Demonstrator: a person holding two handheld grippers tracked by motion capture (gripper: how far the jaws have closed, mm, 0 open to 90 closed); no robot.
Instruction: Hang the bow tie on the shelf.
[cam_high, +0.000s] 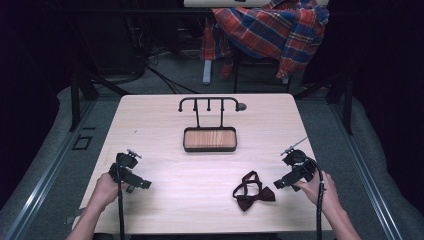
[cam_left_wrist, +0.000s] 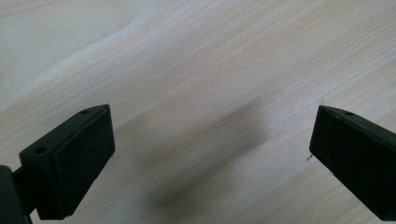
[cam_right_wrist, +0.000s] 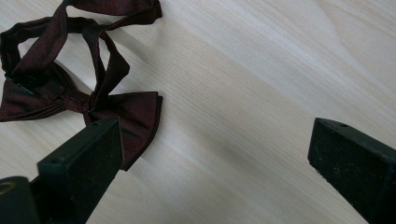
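The right claw (cam_high: 281, 183) is hovering low over the counter (cam_high: 160, 125), jaws spread wide with nothing between them, and the dark red bow tie (cam_high: 254, 191) is lying just beside it, on the side toward the middle of the counter. From the right gripper view, the bow tie (cam_right_wrist: 70, 88) is sitting ahead of and just past that claw's left jaw, one wing tucked partly behind the jaw tip, the neck strap looping away beyond it. No pad is pressing on the fabric, so as I read it, the grab has not happened yet.

Over on the other side, the left claw (cam_high: 140, 184) is also standing wide and empty; the left gripper view is giving us bare wood (cam_left_wrist: 196, 70) between its jaws. The bow tie is well apart from this claw, across the counter.

Farther out from both claws, the small hook rack (cam_high: 209, 103) with its wooden-bottomed tray (cam_high: 209, 139) is waiting, hooks bare and tray holding nothing. That looks like the likely destination, though I am judging from the layout alone.

So the job is looking barely begun: bow tie flat on the counter and ungripped. Closing on it, lifting it and carrying it across to the rack are all left to do.
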